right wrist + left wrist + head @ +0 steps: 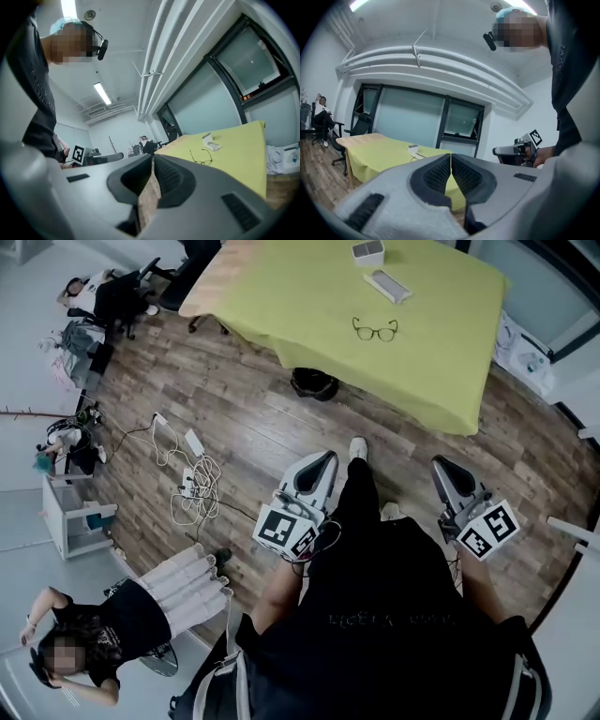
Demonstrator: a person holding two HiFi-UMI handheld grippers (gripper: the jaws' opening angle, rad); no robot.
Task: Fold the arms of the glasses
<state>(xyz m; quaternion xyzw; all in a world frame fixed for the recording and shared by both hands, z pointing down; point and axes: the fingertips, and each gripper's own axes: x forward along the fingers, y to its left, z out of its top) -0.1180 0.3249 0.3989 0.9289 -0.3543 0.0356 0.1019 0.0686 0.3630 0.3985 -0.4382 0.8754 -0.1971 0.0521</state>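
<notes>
1. two tools, left gripper [317, 468] and right gripper [448, 476], hang low beside the person's legs, each with jaws pressed together on nothing.
2. glasses [375, 330] lie on the yellow-green tablecloth [431, 371], well apart from both.

Matt tablecloth [427, 367] (soft cloth), grainy wood-plank floor [239, 423]

I'm seeing a counter [441, 362] draped in yellow-green cloth, with a small white box [367, 251] and a flat white case [386, 285] near its far end. On the wooden floor [253, 427], white cables [192, 479] tangle at left, a black round object [314, 383] sits by the counter's edge, and a person [103, 624] sits lower left.
</notes>
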